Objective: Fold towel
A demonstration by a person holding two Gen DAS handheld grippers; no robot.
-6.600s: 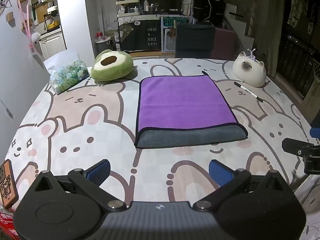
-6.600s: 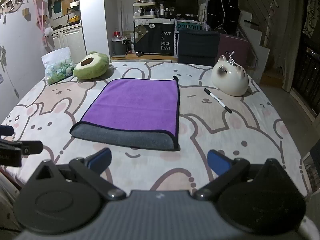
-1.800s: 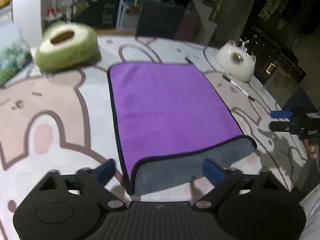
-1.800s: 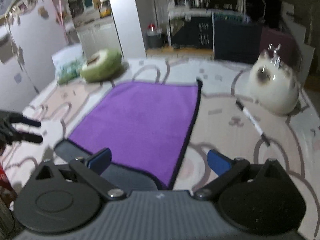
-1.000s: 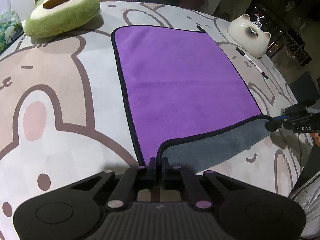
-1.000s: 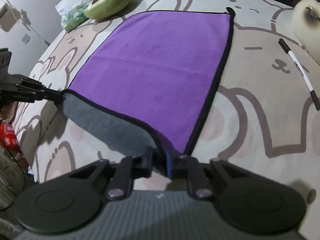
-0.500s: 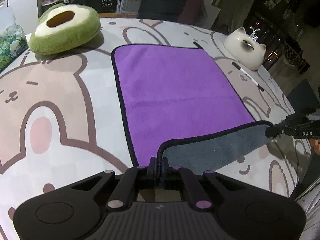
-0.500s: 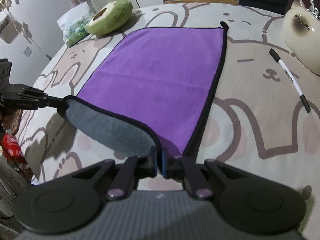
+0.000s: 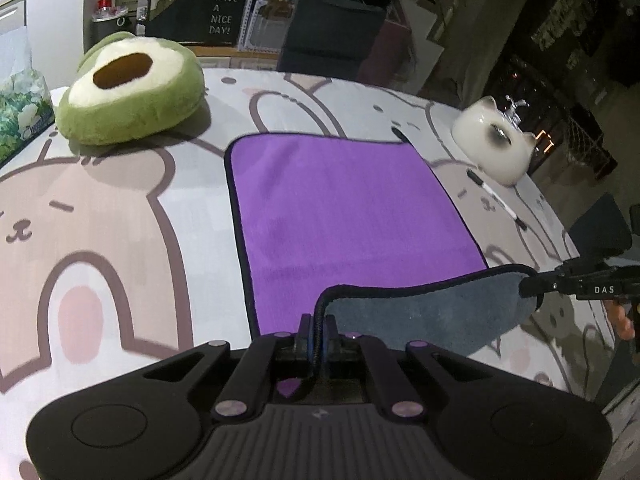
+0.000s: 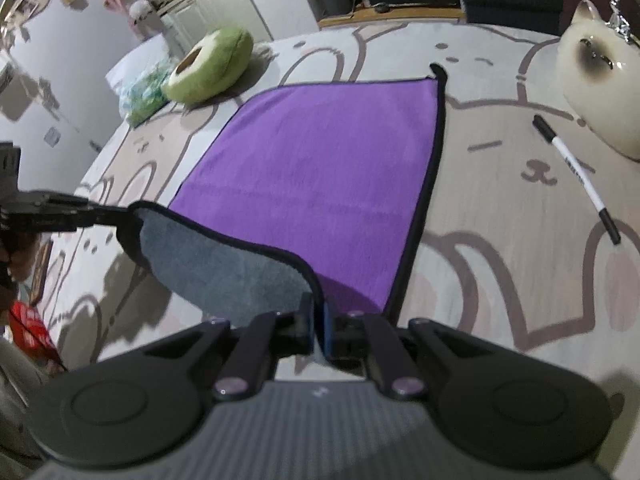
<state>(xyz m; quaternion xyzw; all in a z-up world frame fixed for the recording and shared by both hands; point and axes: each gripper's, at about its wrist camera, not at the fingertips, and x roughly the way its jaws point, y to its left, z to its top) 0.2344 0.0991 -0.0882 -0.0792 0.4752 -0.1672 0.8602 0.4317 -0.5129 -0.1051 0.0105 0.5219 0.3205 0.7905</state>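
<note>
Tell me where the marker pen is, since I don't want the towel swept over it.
The marker pen lies on the table to the right of the towel, clear of its edge, just in front of the cat figurine.

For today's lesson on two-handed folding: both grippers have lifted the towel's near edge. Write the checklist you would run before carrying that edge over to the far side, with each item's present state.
1. Left gripper shut on the near left corner of the towel: ok.
2. Right gripper shut on the near right corner: ok.
3. Near edge raised, grey underside showing, sagging a little between the grippers: ok.
4. Far edge lying flat on the tablecloth: ok.
5. Pen apart from the towel's right edge: ok.
6. Avocado cushion and cat figurine off the towel: ok.
</note>
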